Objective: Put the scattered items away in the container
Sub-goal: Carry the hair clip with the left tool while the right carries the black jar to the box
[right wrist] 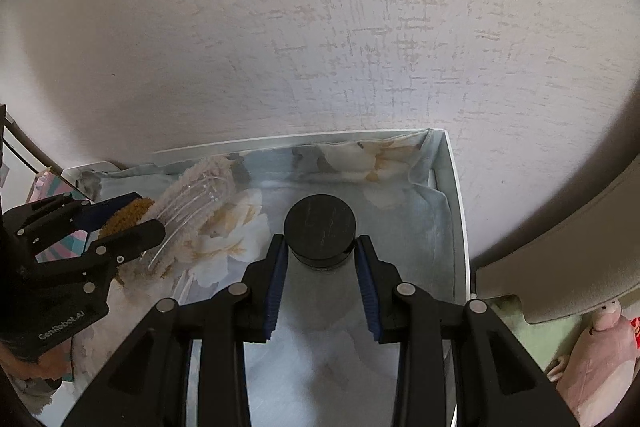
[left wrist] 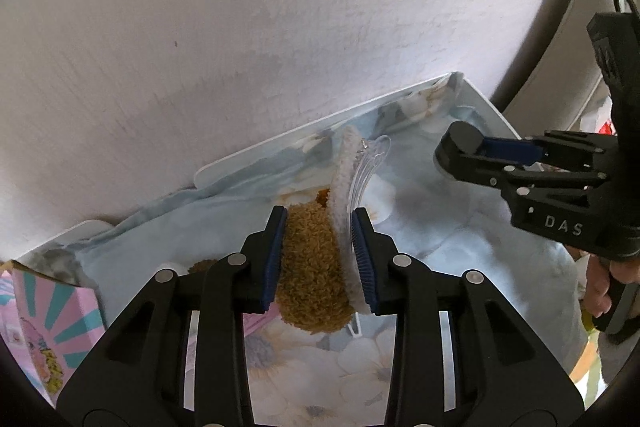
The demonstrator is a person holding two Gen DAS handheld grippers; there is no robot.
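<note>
My left gripper [left wrist: 319, 227] is shut on a fuzzy brown-and-white hair claw clip [left wrist: 316, 267] with clear plastic teeth, held over the white container [left wrist: 260, 151] lined with floral cloth. The clip also shows in the right wrist view [right wrist: 188, 199], at the left. My right gripper [right wrist: 320, 255] is shut on a frosted bottle with a black round cap [right wrist: 320, 223], held above the container's right part near its right wall [right wrist: 460, 227]. In the left wrist view the right gripper [left wrist: 480, 155] comes in from the right.
A textured white wall [left wrist: 240, 27] stands right behind the container. A pink and teal printed box [left wrist: 44, 319] lies at the container's left end. A beige cushion [right wrist: 560, 247] and a pink plush toy [right wrist: 600, 351] are to the right.
</note>
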